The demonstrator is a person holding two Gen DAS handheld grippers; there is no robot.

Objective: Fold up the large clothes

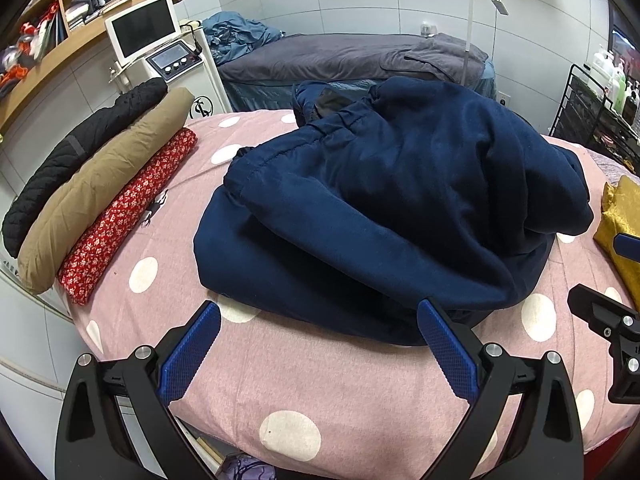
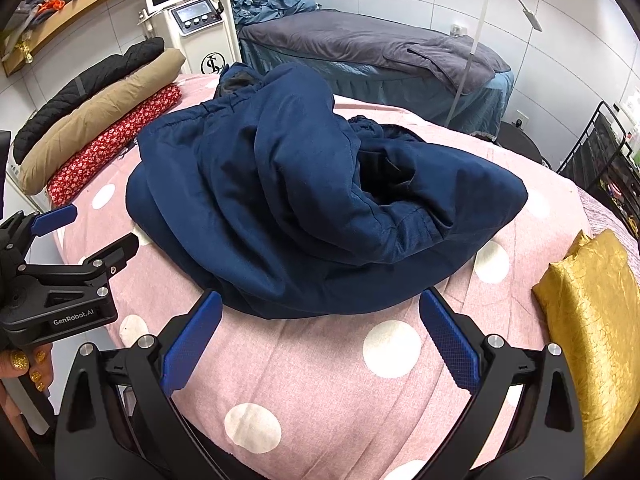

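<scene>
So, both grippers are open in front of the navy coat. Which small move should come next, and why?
Probably bring the left gripper forward and close it on the near edge of the navy coat. The coat lies in a loose heap on the pink dotted cover, not yet flat, and both the left and the right gripper are open and hold nothing.

Left claw (image 1: pixel 320 344) and right claw (image 2: pixel 320 336) are held side by side, level, jaws spread wide and empty. A hand (image 2: pixel 28 364) grips the left claw.
</scene>
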